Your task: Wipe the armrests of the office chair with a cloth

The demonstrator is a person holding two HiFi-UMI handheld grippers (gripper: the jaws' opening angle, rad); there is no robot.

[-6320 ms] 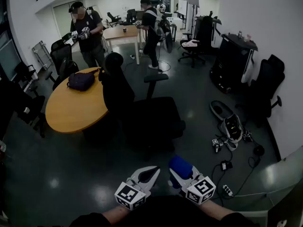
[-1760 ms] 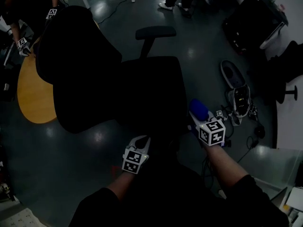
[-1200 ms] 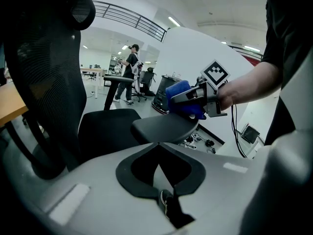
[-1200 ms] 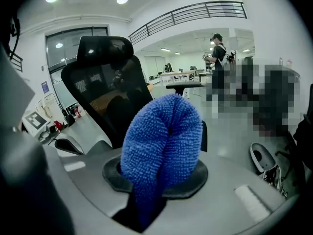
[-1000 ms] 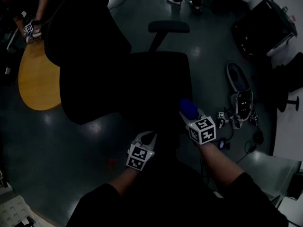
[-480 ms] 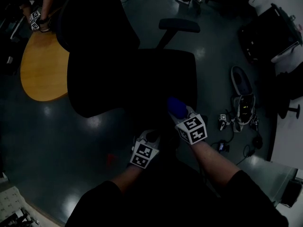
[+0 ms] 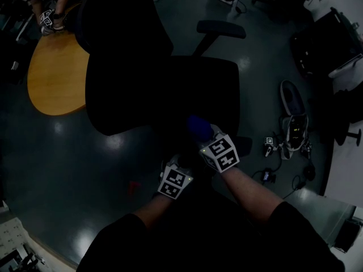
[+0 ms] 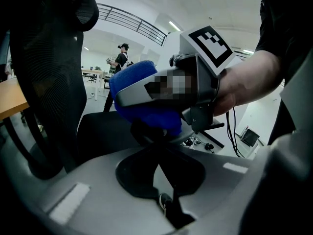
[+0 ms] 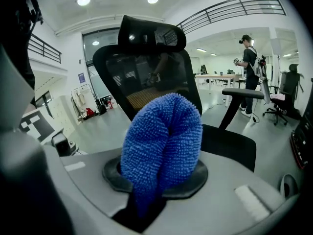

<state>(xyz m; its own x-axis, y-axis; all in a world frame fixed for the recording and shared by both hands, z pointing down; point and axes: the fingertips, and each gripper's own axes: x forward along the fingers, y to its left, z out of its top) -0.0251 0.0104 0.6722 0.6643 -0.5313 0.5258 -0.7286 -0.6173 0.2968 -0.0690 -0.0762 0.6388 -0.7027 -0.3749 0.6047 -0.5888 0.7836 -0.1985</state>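
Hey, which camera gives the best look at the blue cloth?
The right gripper view: the blue cloth fills its centre, folded and clamped in the right gripper. The head view shows only a small dark-blue patch; the left gripper view shows part of it behind that gripper's body.

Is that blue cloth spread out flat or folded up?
Folded. The right gripper view shows the blue cloth doubled over into a rounded hump, pinched between the jaws of the right gripper.

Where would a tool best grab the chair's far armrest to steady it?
Probably the slim support post beneath the armrest pad, approached from the open floor side: the post looks narrower than the flat pad, and the seat blocks the other side.
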